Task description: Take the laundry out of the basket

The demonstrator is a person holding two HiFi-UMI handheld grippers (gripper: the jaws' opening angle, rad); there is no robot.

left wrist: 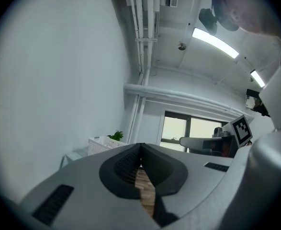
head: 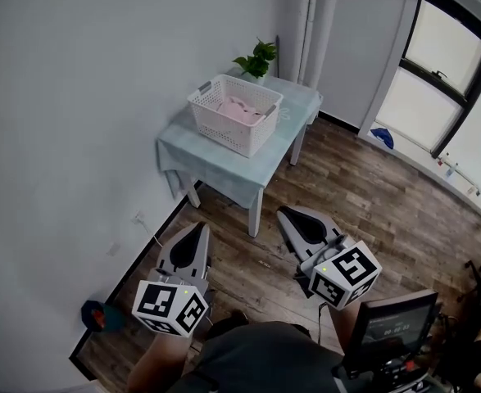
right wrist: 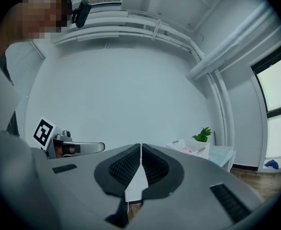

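Head view: laundry (head: pixel 242 110) is lying in the basket (head: pixel 224 129), well ahead. Left gripper (head: pixel 197 228) and right gripper (head: pixel 284 213) are aiming there, jaws pressed together, empty.

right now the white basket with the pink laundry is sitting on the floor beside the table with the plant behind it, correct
Not quite. The basket stands on the table, not on the floor beside it. The head view shows it on the pale cloth, with the pink laundry inside and the plant behind it.
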